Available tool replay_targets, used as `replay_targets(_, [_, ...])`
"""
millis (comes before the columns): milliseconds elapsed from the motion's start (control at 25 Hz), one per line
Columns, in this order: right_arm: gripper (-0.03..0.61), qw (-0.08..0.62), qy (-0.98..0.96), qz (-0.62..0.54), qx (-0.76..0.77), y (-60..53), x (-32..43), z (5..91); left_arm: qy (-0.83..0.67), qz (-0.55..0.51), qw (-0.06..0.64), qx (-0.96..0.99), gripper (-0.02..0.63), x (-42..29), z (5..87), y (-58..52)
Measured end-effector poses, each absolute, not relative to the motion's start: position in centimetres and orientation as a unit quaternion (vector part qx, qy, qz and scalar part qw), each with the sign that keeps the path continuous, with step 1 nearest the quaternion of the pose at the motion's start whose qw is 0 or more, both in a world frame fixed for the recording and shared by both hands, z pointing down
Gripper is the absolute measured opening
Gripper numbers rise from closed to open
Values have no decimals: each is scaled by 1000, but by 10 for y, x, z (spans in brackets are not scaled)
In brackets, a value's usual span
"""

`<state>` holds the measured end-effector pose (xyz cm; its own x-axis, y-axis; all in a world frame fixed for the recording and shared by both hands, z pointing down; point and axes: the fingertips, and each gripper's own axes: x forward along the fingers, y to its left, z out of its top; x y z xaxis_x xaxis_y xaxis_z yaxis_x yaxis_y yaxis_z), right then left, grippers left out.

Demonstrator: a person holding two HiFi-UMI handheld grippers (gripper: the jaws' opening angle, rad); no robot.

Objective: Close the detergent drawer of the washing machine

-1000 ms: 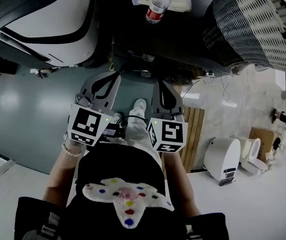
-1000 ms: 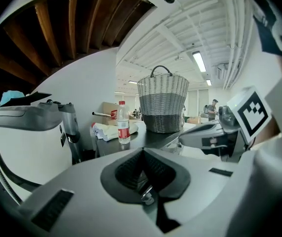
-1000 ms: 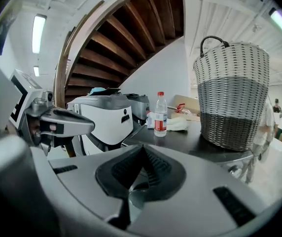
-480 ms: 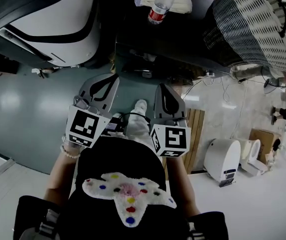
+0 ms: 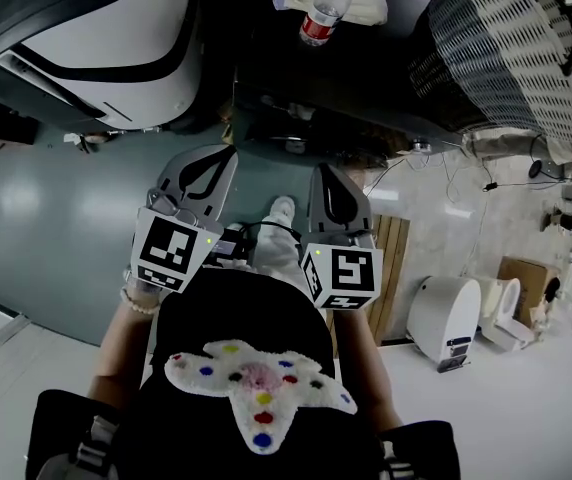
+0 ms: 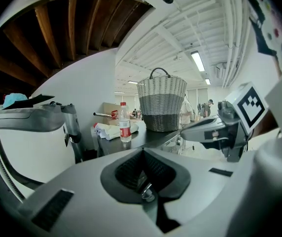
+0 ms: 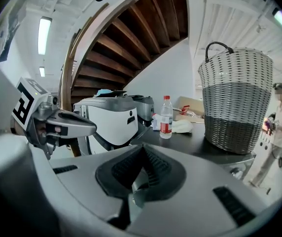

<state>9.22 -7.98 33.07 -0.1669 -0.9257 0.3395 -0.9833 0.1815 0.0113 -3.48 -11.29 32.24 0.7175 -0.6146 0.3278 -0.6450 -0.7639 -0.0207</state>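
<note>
Wicker basket stands upright on the dark table, handle up; no view shows what's inside. Plastic bottle, with red cap and red label, is upright further along the same table, fill level unreadable. A white cloth is bunched just beside it. Washing machine, white body with dark trim, stands to the left of the table and well apart from both grippers. I can't pick out the detergent drawer: the right gripper view shows only a small dark slot on the white panel. So I can't tell which way the drawer runs or whether it's in or out. In the head view the frame edge cuts off the machine's top. Left gripper: jaws fully together, nothing between them. Right gripper: same, jaws together and empty. Both are side by side close to the person's torso, tips toward table and machine. A second person stands at the right edge, behind the basket.
</note>
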Motion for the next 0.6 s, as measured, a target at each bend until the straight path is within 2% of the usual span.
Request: replay_targets(600, [4,143,-760,98,627,-79,90,328,-339,154,50,927,11,-31,322,-113])
